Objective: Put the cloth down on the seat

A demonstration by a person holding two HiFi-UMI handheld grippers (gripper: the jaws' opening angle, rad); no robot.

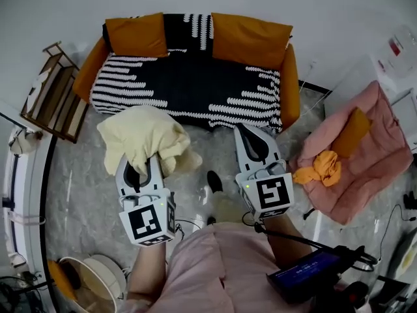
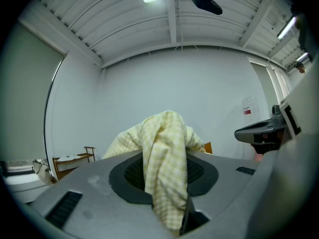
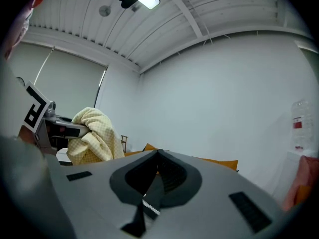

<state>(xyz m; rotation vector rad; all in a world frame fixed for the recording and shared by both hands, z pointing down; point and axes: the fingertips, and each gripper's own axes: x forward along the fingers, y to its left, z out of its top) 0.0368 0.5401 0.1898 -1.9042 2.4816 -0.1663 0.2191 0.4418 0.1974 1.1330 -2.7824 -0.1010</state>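
Left gripper (image 1: 139, 169): my fingers clenched on yellow checked cloth (image 1: 144, 139), bunched, held above floor short of sofa. Right gripper (image 1: 253, 139): my fingers pressed together, nothing between.

Recommended: carry cloth forward over striped sofa seat (image 1: 189, 83), lower till fabric rests clear of front edge, then release.

Pose: both grippers side by side, pointing toward sofa.

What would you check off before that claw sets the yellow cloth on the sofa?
1. Grip: ok, the left claw is shut on the yellow cloth.
2. Other side: ok, the right claw is shut and empty.
3. Room: ok, the middle of the seat is bare.
4. Cloth over the seat: not ok, it hangs short of the front edge.
5. Landing spot: ok, both cushions stand at the backrest.
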